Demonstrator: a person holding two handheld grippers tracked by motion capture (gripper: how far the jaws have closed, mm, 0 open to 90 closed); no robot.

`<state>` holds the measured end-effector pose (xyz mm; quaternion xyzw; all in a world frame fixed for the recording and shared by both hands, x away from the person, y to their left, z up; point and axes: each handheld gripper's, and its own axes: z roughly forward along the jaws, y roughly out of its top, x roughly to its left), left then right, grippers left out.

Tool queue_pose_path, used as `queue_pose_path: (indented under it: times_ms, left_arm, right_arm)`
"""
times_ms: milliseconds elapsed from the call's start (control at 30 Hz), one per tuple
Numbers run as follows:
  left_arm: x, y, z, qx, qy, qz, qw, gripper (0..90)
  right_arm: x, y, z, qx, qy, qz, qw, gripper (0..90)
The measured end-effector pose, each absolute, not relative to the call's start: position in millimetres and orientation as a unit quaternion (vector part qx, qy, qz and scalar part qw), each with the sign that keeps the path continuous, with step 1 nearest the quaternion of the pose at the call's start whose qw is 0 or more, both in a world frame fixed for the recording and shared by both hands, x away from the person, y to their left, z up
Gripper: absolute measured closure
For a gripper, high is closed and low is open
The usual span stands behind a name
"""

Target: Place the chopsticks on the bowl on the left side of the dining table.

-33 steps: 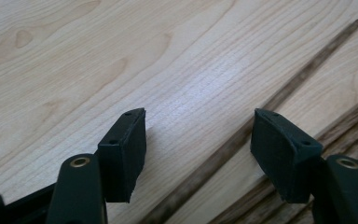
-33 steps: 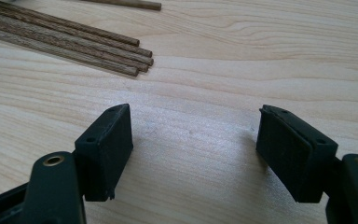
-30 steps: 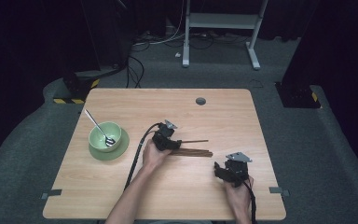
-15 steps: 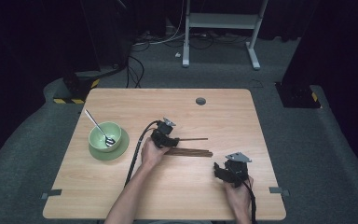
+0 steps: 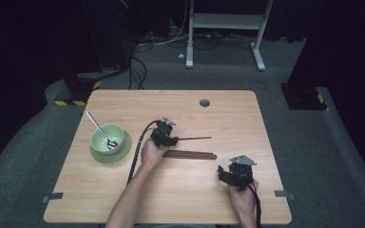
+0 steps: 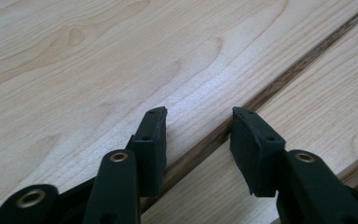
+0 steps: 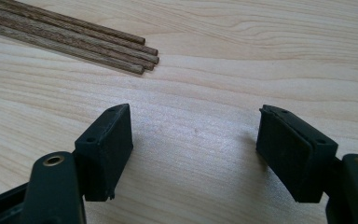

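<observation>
- At the table's (image 5: pixel 123 199) nine o'clock we see a green bowl (image 5: pixel 107 138) on a matching saucer (image 5: pixel 123 151), with a spoon (image 5: pixel 100 129) leaning in it and its handle pointing to about eleven o'clock; it is well clear of the work.
- Near the centre, our left gripper (image 5: pixel 171 138) points to three o'clock with the forearm coming up from six. Its jaws have just been closing around a single chopstick (image 6: pixel 279 84), which lies on the wood between them. The pads (image 6: pixel 151 140) do not pinch it yet, so nothing is grasped.
- Just below, at its five o'clock, the remaining chopsticks (image 5: pixel 190 155) lie bundled, likely kept together so one can be taken at a time.
- At the table's four o'clock, our right gripper (image 5: pixel 225 175) rests low with its jaws spread and empty, aimed at the bundle's ends (image 7: pixel 144 58), probably waiting.
</observation>
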<state>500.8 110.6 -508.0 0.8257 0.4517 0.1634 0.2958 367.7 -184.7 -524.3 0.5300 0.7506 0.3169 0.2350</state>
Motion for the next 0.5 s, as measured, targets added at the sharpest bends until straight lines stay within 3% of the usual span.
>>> queue_pose_path:
  times_ms: [500]
  left_arm:
    - [506, 123, -508, 0.82, 0.459, 0.171, 0.297, 67.4]
  right_arm:
    - [367, -185, -524, 0.531, 0.75, 0.317, 0.234, 26.3]
